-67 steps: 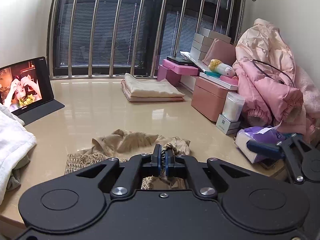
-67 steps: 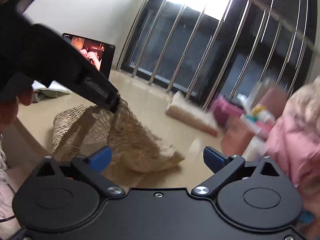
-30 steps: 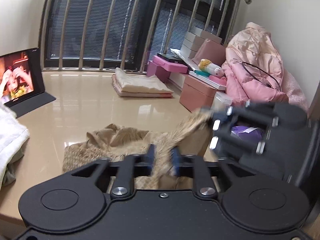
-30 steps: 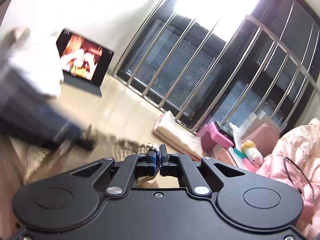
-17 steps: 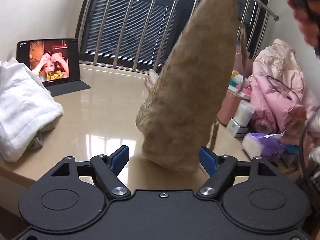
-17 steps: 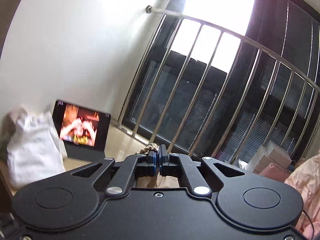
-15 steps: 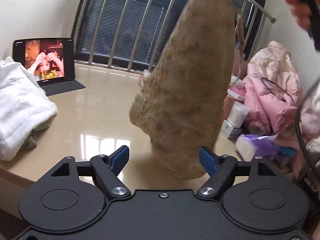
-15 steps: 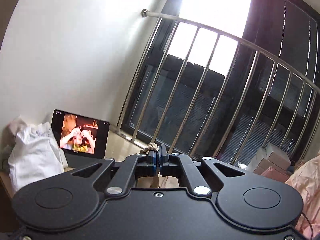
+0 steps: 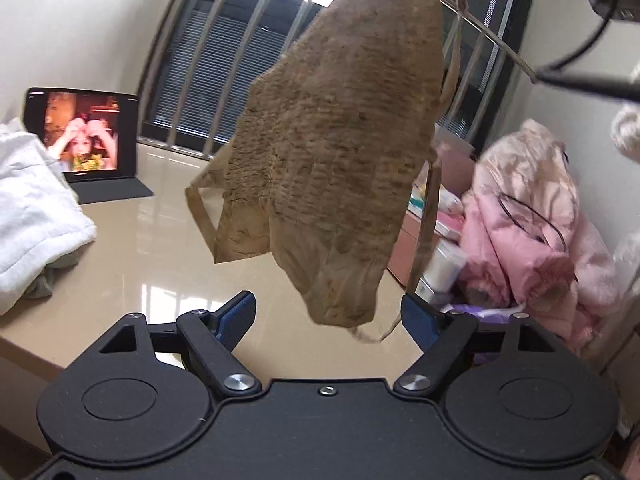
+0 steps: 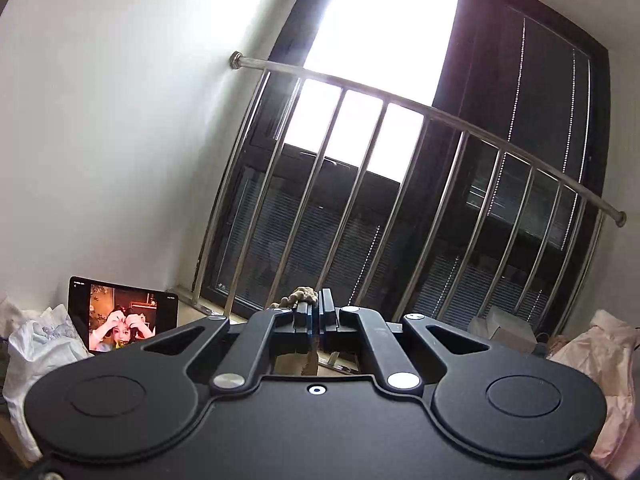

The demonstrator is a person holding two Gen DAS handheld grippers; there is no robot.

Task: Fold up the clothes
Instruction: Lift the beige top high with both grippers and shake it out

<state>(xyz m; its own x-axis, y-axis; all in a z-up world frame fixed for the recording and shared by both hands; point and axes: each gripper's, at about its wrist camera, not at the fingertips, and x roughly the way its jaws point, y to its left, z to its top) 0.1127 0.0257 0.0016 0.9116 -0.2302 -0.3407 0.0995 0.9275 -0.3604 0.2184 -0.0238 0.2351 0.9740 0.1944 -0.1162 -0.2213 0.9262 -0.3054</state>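
At the bottom of the left wrist view the left gripper has its blue-padded jaws spread wide, gripping nothing. Just above them hangs the tan garment, lifted clear of the table, its thin straps dangling at both sides. The table is glossy beige and reflects the window light. At the left edge of the frame lies a white towel, and behind it stands a tablet with a video playing. At the right are pink boxes and a heap of pink bedding. Farther back, steel bars stand before a dark window. In the right wrist view the right gripper is held high, its jaws clenched on a bunch of the tan garment.
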